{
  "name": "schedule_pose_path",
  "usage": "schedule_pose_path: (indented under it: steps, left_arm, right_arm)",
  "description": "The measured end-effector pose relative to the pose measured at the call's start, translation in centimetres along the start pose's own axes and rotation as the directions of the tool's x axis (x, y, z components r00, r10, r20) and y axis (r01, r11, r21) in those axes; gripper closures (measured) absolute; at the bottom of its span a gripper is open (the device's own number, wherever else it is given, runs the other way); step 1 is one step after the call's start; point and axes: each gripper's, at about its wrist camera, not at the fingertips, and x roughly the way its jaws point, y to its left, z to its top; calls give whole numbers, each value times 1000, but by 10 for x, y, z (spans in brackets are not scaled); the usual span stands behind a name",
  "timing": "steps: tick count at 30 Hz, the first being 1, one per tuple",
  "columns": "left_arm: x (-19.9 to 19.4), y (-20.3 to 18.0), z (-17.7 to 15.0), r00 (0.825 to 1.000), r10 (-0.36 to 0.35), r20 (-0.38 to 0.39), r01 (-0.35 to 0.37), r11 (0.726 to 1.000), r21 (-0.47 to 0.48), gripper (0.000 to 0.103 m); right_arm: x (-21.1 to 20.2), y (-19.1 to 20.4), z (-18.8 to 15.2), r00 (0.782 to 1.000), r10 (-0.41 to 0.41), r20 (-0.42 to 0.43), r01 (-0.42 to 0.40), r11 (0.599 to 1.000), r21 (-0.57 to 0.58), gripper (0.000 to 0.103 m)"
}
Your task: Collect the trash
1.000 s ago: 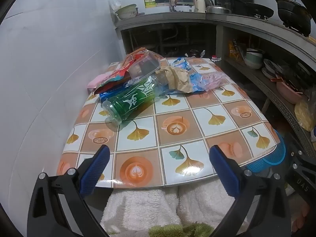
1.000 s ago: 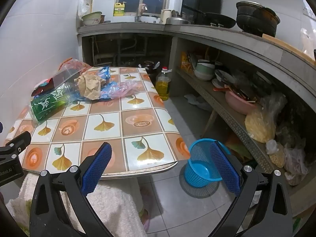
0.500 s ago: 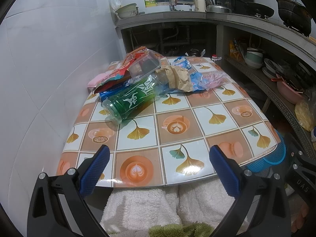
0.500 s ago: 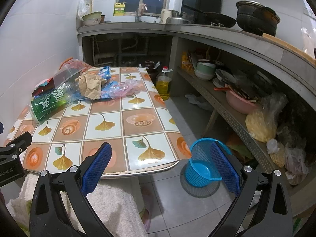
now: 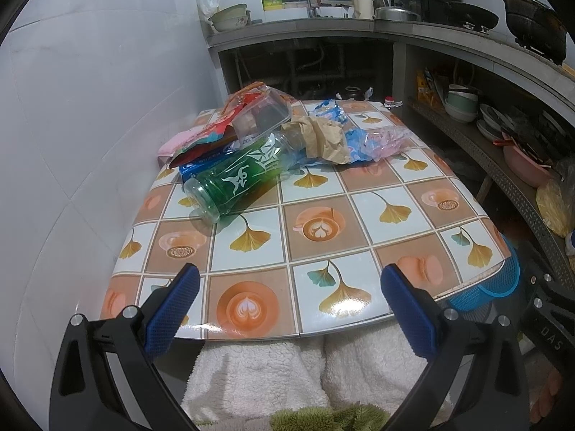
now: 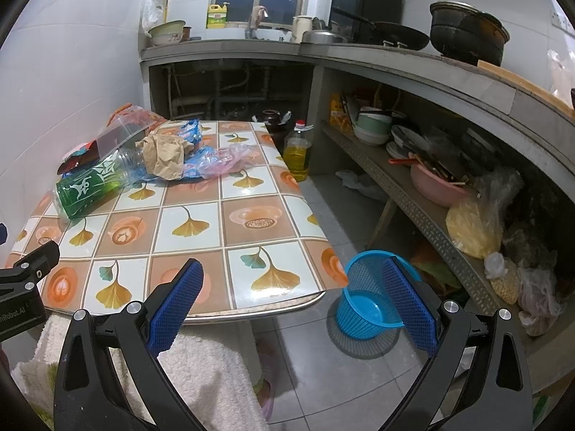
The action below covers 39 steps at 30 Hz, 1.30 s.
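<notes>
Both claws, left claw point(image 5: 290, 296) and right claw point(image 6: 293, 294), gaping and empty, short of green bottle point(image 5: 237, 181).

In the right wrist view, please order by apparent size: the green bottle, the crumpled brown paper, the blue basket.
1. blue basket, though it is nearest the camera, so this is unsure.
2. green bottle.
3. crumpled brown paper.

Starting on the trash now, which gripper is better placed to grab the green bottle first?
Probably left: the left gripper, open, faces the green bottle lying at the table's left; the right gripper points nearer the blue basket.
</notes>
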Motion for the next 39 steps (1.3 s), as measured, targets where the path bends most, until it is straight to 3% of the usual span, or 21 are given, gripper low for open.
schedule_pose_path:
  steps: [39]
  left_arm:
    - [2, -3, -4, 1000, -1, -10, 1, 1000, 0, 4]
  right_arm:
    - [-3, -4, 0, 1000, 2, 5, -2, 1000, 4, 7]
